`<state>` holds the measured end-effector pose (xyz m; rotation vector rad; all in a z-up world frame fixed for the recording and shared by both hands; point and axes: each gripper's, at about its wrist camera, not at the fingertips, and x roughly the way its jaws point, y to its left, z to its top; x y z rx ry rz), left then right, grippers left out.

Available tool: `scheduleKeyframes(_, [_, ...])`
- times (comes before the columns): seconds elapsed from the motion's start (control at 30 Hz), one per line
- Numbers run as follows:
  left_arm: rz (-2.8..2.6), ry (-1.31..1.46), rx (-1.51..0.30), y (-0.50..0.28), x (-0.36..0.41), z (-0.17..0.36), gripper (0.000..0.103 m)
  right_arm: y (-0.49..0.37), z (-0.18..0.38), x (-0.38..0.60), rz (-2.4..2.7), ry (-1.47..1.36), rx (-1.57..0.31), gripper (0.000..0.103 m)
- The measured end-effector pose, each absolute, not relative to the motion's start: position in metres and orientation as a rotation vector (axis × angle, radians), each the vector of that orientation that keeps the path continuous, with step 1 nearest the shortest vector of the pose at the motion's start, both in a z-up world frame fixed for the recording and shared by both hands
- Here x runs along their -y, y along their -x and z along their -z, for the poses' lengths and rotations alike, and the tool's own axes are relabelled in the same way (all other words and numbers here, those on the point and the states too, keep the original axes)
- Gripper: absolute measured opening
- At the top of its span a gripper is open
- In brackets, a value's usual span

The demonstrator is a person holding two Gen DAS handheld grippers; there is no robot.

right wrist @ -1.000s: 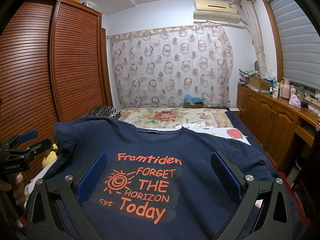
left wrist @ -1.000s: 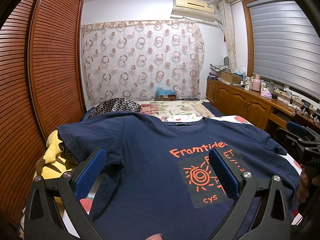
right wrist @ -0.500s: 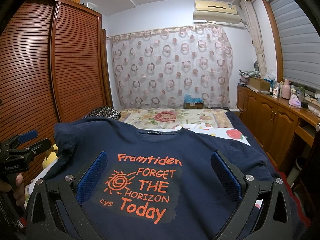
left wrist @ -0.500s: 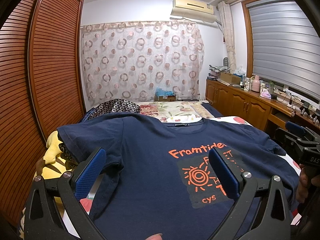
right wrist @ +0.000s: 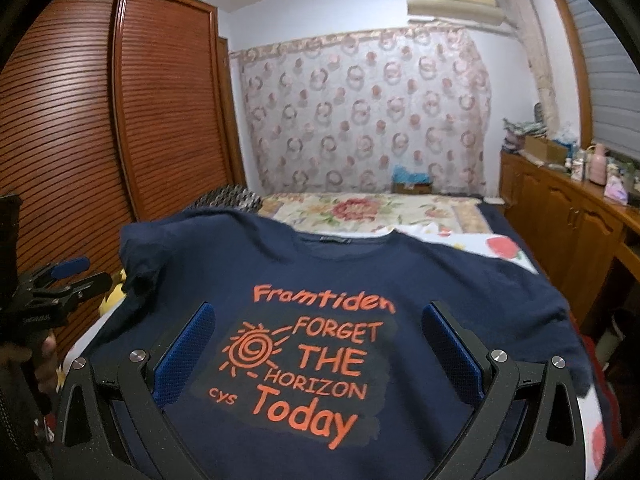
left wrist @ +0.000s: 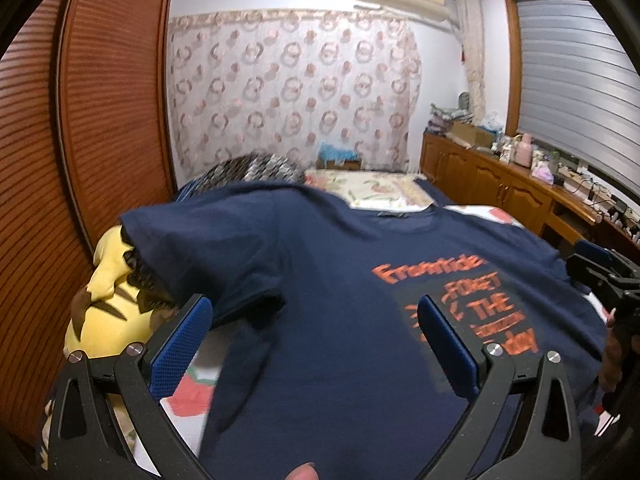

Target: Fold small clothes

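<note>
A navy T-shirt (left wrist: 328, 280) (right wrist: 460, 292) with orange print lies spread face up on the bed, collar away from me. My left gripper (left wrist: 312, 332) hovers open over its left half, near the left sleeve (left wrist: 192, 248), blue pads (left wrist: 180, 348) wide apart with nothing between them. My right gripper (right wrist: 316, 344) stands open above the printed chest, also holding nothing. Each gripper shows at the edge of the other's view, the right gripper (left wrist: 600, 272) and the left gripper (right wrist: 52, 288), each in a hand.
A yellow plush toy (left wrist: 104, 300) lies left of the shirt by the slatted wardrobe doors (left wrist: 80, 140). A floral bedspread (right wrist: 360, 212) covers the far bed. Wooden cabinets (right wrist: 568, 232) with clutter on top line the right wall. A patterned curtain (right wrist: 360, 112) hangs behind.
The left gripper has swung left, so the sleeve and plush toy sit more central; its view is motion-blurred. The right gripper has shifted slightly. Both stay open.
</note>
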<state>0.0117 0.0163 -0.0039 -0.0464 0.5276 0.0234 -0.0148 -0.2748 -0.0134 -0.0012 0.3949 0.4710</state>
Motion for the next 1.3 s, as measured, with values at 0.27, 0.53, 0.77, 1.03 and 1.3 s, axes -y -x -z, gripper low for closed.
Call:
scheduleKeyframes(0.27, [-0.069, 0.087, -0.570, -0.020, -0.077, 0.026, 0.099, -0.015, 0.016, 0.259, -0.540, 0.048, -0.464, 0.102])
scheduleKeyframes(0.53, [-0.018, 0.205, -0.646, -0.037, -0.125, 0.049, 0.079, -0.035, 0.016, 0.255, -0.583, 0.078, -0.524, 0.102])
scheduleKeyframes(0.77, [0.021, 0.274, -0.704, -0.062, -0.142, 0.065, 0.074, -0.052, 0.015, 0.256, -0.592, 0.088, -0.545, 0.102])
scheduleKeyframes(1.03, [0.059, 0.269, -0.793, -0.075, -0.135, 0.082, 0.056, -0.046, 0.019, 0.247, -0.593, 0.103, -0.538, 0.102])
scheduleKeyframes(1.3, [0.080, 0.248, -0.835, -0.082, -0.132, 0.091, 0.056, -0.050, 0.022, 0.238, -0.591, 0.125, -0.547, 0.102])
